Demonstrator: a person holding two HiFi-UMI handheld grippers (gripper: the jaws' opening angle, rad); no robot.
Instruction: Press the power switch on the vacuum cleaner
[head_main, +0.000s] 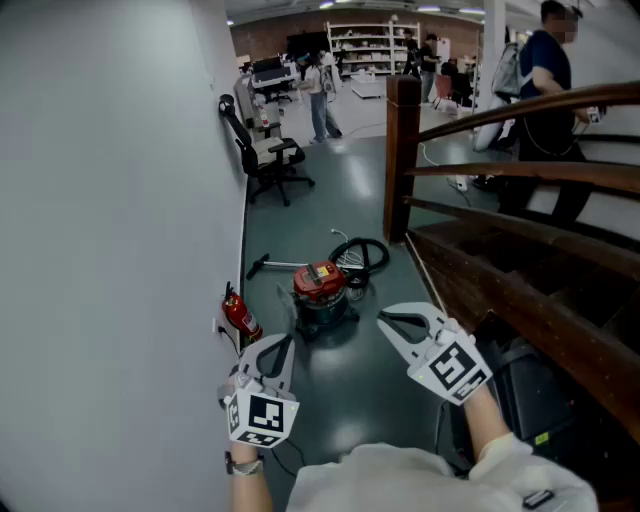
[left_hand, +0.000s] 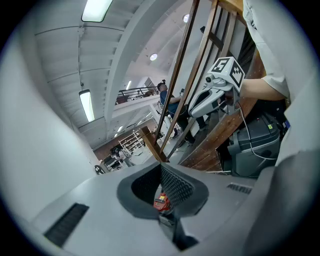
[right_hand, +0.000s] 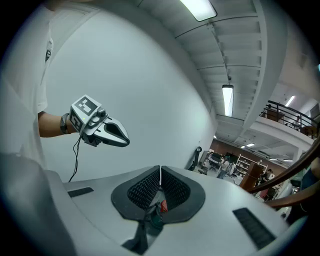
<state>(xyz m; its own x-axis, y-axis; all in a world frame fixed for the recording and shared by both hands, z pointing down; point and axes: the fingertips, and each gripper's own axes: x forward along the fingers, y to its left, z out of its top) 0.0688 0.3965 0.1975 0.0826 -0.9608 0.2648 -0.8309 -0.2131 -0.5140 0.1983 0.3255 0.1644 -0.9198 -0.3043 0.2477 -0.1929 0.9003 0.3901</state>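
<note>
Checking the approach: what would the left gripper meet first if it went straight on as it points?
Probably the red-lidded, dark-bodied vacuum cleaner: it shows just past the tips of the left gripper, though depth is unclear.

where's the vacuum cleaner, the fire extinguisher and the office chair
vacuum cleaner (head_main: 318, 283): head view, on its red lid
fire extinguisher (head_main: 241, 317): head view, on its red body by the wall
office chair (head_main: 282, 151): head view, on its seat
</note>
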